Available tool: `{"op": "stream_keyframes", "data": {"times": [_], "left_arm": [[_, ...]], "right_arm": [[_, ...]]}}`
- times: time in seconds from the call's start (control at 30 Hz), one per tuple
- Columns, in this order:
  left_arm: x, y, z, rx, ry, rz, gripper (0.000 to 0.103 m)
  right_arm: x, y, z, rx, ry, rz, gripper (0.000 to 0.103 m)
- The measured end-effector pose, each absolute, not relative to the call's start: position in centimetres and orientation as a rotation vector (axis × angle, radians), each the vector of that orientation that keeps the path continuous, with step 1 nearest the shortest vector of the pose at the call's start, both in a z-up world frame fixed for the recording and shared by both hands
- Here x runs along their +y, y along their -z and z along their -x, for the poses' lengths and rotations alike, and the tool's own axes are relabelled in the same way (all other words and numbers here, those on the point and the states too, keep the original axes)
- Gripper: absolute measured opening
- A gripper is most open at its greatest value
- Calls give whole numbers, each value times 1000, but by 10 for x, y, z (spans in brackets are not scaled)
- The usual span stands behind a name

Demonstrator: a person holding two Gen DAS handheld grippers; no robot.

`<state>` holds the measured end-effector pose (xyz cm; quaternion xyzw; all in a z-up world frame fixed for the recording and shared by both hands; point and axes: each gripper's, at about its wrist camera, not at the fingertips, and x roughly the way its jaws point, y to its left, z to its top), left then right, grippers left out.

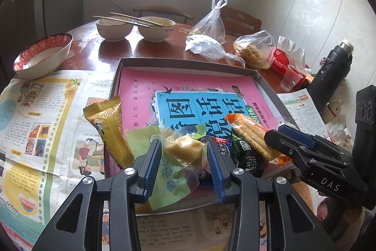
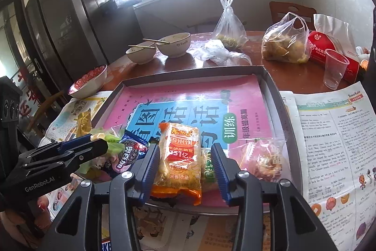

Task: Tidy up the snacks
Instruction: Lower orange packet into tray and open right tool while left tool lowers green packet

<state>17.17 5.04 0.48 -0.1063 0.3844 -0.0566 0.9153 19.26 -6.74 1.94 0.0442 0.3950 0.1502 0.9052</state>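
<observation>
A shallow grey box tray (image 1: pixel 188 62) (image 2: pixel 272 86) holds a pink book and a pile of snack packs at its near edge. My left gripper (image 1: pixel 185 157) is open around a pale yellow clear-wrapped snack (image 1: pixel 185 149) on a green wrapper. A gold wafer pack (image 1: pixel 110 131) leans on the tray's left wall. My right gripper (image 2: pixel 185 162) is open around an orange rice-cracker pack (image 2: pixel 179 157), which also shows in the left wrist view (image 1: pixel 253 138). A dark cookie pack (image 2: pixel 128 154) and a clear pink-tinted pack (image 2: pixel 265 159) lie beside it.
Newspapers (image 1: pixel 42 124) (image 2: pixel 329 133) cover the near table. Behind the tray stand two bowls with chopsticks (image 1: pixel 136 27), a red-patterned bowl (image 1: pixel 44 53), plastic bags of food (image 2: pixel 284 41), a clear cup (image 2: pixel 334 67), a red carton (image 2: pixel 329 48) and a black flask (image 1: pixel 331 72).
</observation>
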Motion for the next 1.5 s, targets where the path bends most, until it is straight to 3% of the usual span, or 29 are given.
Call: {"op": "stream_keyframes", "data": {"times": [0.73, 1.5], "left_arm": [[48, -14, -165, 772, 124, 211, 43], [41, -28, -152, 731, 139, 184, 63]], "right_arm": [[-77, -25, -188, 798, -276, -104, 54], [-96, -38, -178, 758, -249, -145, 66]]}}
